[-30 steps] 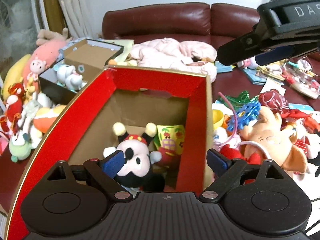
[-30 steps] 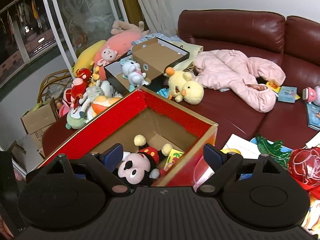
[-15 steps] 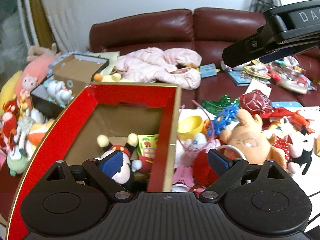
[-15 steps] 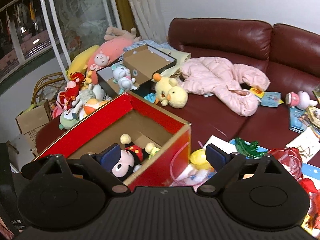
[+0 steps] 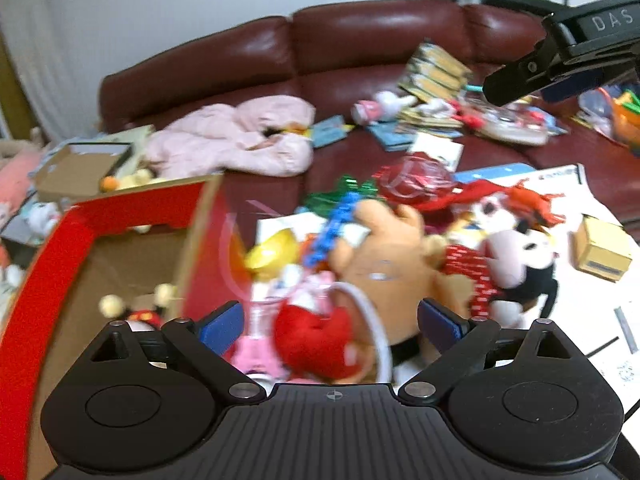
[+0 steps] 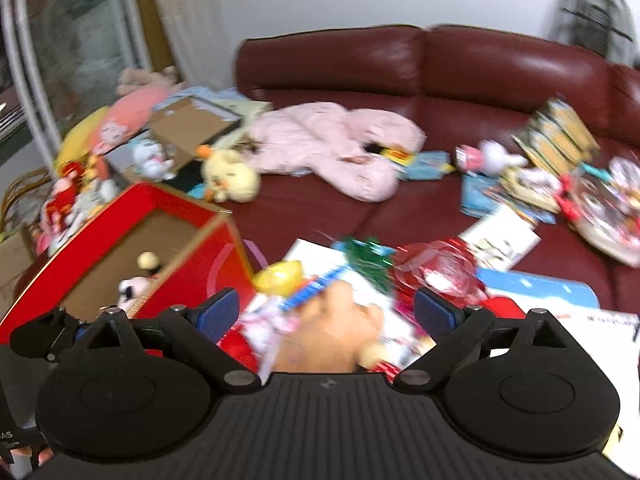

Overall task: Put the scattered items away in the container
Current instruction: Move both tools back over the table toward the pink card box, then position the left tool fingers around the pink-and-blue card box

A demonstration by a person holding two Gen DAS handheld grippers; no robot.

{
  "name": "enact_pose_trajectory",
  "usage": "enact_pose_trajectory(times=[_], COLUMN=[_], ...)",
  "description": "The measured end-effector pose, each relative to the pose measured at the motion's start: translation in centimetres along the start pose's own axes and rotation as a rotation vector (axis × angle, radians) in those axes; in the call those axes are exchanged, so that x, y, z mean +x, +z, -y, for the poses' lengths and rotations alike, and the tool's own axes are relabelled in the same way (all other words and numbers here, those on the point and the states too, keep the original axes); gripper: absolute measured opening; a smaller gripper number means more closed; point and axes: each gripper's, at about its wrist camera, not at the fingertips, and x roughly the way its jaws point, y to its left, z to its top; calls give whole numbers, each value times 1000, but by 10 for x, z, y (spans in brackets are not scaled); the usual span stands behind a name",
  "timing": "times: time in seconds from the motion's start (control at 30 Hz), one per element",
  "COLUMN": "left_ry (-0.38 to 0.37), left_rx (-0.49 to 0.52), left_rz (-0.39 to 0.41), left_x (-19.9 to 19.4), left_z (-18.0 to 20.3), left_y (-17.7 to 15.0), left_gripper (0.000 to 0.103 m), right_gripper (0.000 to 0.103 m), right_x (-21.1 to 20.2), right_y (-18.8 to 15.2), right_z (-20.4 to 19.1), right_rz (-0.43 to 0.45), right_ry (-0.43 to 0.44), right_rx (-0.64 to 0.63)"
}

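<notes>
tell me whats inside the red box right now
A mouse plush lies on the red box's cardboard floor. The near wall and gripper hide the remaining floor.

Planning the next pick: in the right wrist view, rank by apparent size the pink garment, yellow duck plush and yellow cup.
1. pink garment, clearly largest.
2. yellow duck plush.
3. yellow cup, close to the duck in size; it lies nearer the camera and is blurred, so that order is unsure.

Motion-blurred toy pile; red box cut off at left edge.
</notes>
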Motion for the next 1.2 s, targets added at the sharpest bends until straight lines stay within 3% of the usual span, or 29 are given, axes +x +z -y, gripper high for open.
enact_pose_trajectory(times=[0.23, 0.57, 0.67, 0.8, 1.0, 1.2], left_ry=[-107, -244, -295, -340, -358, -379], left_rx=[55, 203, 252, 306, 373, 381], left_rz=[-43, -92, -97, -121, -147, -168], left_x=[24, 49, 56, 67, 82, 95], left_z=[54, 134, 164, 198, 232, 248], left_y=[-12, -28, -33, -41, -53, -55], left_gripper=[99, 99, 99, 99, 99, 99], right_gripper=[95, 95, 90, 73, 70, 65], right_x=[-6, -26, -29, -26, -19, -9], right_y=[-60, -175, -208, -247, -283, -292], right_z=[69, 173, 204, 236, 263, 268], right_rz=[-35, -140, -169, -217, -249, -253], right_ry=[-78, -234, -303, -374, -350, -288], right_rx=[168, 426, 506, 611, 719, 783])
